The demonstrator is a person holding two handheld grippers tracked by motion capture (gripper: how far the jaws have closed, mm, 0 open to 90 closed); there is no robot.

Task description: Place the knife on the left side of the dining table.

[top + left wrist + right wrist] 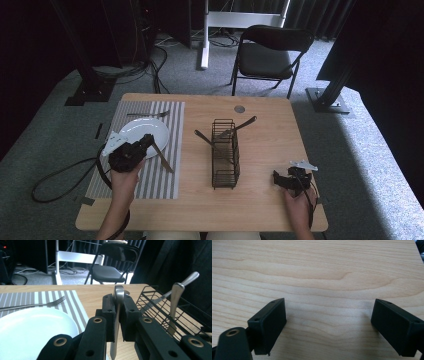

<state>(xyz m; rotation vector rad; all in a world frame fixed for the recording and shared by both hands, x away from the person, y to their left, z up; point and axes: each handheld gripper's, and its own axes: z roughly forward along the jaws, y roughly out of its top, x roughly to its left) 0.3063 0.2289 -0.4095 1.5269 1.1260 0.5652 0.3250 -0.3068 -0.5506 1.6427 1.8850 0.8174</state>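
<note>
Knife (117, 312) in left gripper (118, 315) beside plate (145, 131) rim

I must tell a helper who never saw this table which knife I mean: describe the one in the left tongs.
Find the striped mat at the table's left. At the white plate's right edge, the left tongs clamp a knife. The other cutlery stands in the wire rack or lies beyond the plate.

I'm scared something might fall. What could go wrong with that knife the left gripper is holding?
1. The left gripper pinches the knife on its thin, smooth metal between the fingers, so it might slip or twist and drop onto the white plate.
2. The knife lies close to the plate's edge on the striped mat, so moving it could knock the plate.
3. The wire basket stands nearby, with utensils sticking out that could get bumped.
</note>
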